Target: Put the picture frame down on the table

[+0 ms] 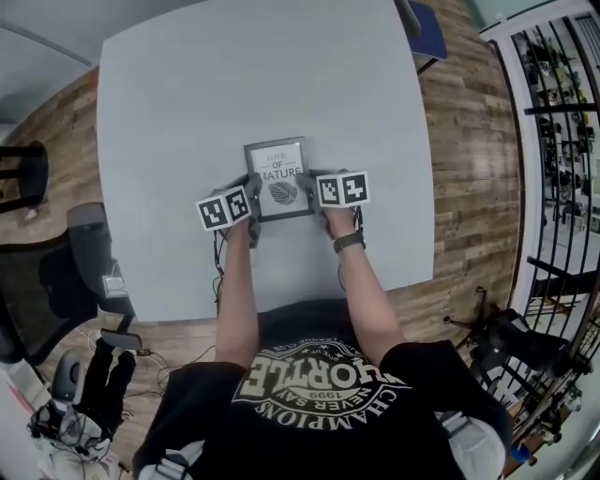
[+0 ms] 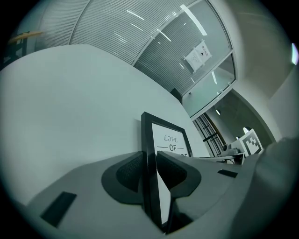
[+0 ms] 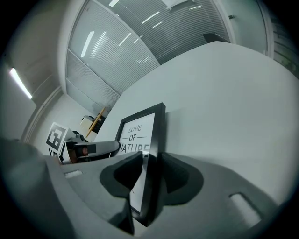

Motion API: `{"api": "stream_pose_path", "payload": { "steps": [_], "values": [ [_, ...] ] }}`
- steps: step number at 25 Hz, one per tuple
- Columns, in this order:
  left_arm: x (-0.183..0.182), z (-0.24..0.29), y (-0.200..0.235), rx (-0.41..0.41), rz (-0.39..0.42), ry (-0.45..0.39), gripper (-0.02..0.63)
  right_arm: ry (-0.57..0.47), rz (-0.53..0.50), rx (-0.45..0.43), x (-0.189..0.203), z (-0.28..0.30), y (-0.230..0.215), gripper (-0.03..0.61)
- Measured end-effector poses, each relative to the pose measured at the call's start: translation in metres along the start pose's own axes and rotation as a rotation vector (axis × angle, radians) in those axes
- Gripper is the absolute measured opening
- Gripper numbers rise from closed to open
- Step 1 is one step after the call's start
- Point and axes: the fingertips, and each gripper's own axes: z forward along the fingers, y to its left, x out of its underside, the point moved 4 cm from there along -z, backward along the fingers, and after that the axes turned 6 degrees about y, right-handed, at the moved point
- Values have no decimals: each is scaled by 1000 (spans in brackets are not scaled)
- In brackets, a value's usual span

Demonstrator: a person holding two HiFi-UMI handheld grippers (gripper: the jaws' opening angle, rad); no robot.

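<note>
A black picture frame (image 1: 278,178) with a white print reading LOVE OF NATURE is over the middle of the grey table (image 1: 187,103), held by both sides. My left gripper (image 1: 246,208) is shut on the frame's left edge (image 2: 149,154), pads pressed on either side of the black moulding. My right gripper (image 1: 314,195) is shut on the frame's right edge (image 3: 156,140) the same way. The frame's lower part is hidden behind the jaws in both gripper views. Whether its underside touches the table I cannot tell.
A blue chair (image 1: 427,28) stands at the table's far right corner. A dark office chair (image 1: 56,272) is at the left, with cables and gear (image 1: 84,394) on the wood floor. Black shelving (image 1: 562,122) lines the right side.
</note>
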Motion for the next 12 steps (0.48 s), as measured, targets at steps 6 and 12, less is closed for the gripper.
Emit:
{"api": "stream_pose_path", "payload": {
  "steps": [6,12],
  "values": [
    [2,-1,0,-51,37,-2,87,8,6,46,3,1,1,137],
    [-2,-3,-6,-111,110,14,184,7,-20,130,3,-8,-1,241]
  ]
}}
